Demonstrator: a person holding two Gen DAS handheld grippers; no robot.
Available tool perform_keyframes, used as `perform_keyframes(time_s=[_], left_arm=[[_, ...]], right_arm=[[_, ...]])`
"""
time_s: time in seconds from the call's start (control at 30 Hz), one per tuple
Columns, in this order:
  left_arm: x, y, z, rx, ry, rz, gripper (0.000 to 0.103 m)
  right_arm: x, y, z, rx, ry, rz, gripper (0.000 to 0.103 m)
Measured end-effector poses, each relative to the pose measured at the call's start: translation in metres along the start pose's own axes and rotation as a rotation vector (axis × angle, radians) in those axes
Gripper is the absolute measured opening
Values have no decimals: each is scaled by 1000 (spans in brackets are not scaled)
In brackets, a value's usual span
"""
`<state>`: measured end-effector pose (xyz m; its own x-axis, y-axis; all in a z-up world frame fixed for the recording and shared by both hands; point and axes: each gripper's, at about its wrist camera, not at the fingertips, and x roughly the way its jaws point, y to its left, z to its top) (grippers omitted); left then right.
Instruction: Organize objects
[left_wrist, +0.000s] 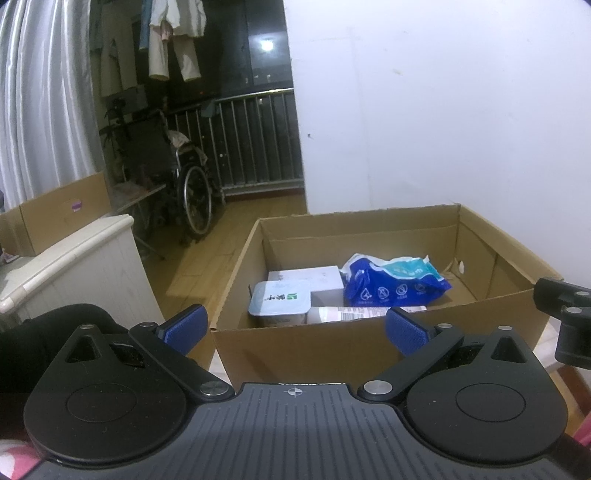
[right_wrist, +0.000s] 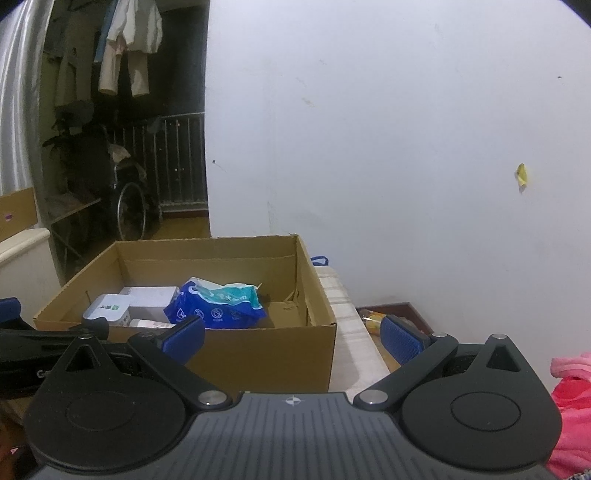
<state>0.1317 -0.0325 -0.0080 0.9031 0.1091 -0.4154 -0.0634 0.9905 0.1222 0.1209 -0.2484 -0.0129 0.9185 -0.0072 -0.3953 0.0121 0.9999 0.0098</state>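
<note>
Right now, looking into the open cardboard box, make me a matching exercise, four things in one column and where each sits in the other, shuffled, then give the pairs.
Things
1. blue crinkled plastic bag
2. white foil-lidded tub
3. flat white carton
4. left hand-held gripper

Places
A. outside the brown cardboard box, open at its near wall
B. behind the tub, left of the bag
C. near left corner of the box
D. middle of the box, right of the carton

Pairs: 1-D, 2-C, 3-B, 4-A
</note>
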Motion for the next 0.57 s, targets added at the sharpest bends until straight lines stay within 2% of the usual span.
perform_keyframes(time_s=[0.57], left_arm=[[-2,1,-1,-5,-9,-25,103]], right_arm=[[1,0,1,0,6,-1,103]])
